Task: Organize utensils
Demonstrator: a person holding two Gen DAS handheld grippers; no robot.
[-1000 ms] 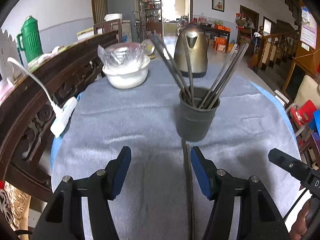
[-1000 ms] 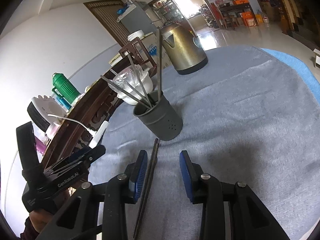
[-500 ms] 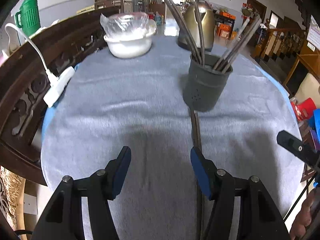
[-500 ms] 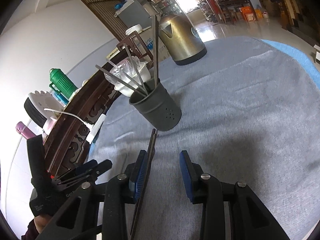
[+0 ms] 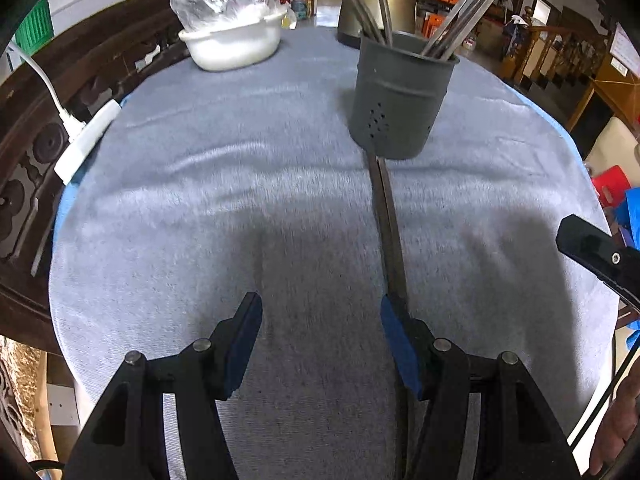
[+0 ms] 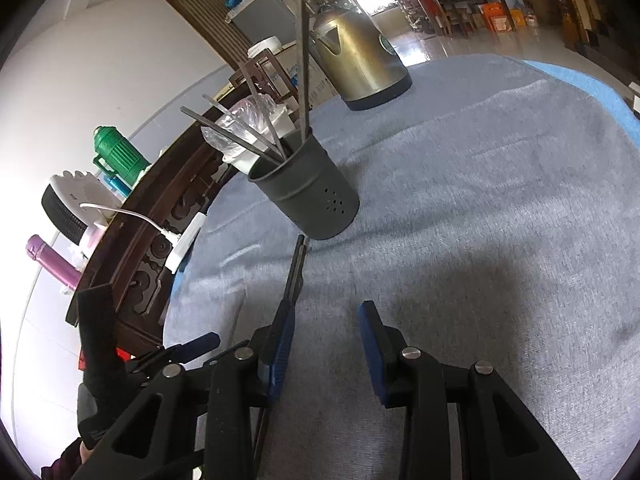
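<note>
Centrally, dark chopsticks (image 5: 387, 240) lie flat on grey cloth (image 5: 200, 200), thin, paired, tips touching the grey holder (image 5: 402, 100) at upper centre. Left gripper (image 5: 320, 320) wide, empty; right gripper (image 6: 326, 320) narrower, empty.

Desk cloth (image 5: 224, 208) — grey, napped and matt, like towelling; blue cloth edge (image 6: 592, 84) beneath it, smoother; utensil holder (image 5: 400, 96) dark matt metal, punched with small holes; chopsticks (image 5: 386, 216) on the cloth dark, dull sheen; those in the holder (image 6: 240, 132) look like brushed metal; kettle (image 6: 356, 60) brassy metal, glossy; bowl (image 5: 236, 42) white glossy plastic under crinkled clear film; bench back (image 5: 36, 120) carved dark wood, polished; gripper pads (image 5: 244, 340) blue and matt — frames black plastic.
</note>
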